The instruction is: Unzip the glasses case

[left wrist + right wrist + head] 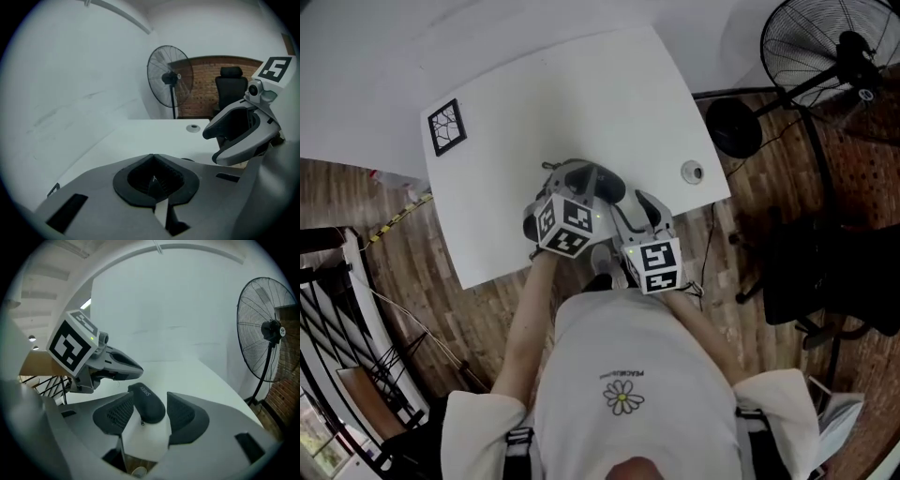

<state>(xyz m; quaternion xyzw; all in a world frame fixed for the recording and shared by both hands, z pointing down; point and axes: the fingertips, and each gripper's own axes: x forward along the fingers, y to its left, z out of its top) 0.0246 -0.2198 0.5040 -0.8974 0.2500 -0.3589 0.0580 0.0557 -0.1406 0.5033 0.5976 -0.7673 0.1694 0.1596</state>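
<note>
Glasses case (146,403), dark and oval, lies on the white table (581,94) between our right gripper's (149,411) parted jaws, unpinched. From the head view both grippers largely hide it. Our left gripper (154,180), jaws together, is just beside it.

We've got a white surface (581,103) with rounded corners, mostly bare. Three things lie on it:
- A dark glasses case (146,403) close to the near edge. It lies flat, long axis running away from that edge, with a small pull at its near end and pale lettering on top that's too small to read.
- A black-and-white marker card (447,127) by the far left corner.
- A round grey cap (692,172) near the right edge.

All three sit well apart from each other.
</note>
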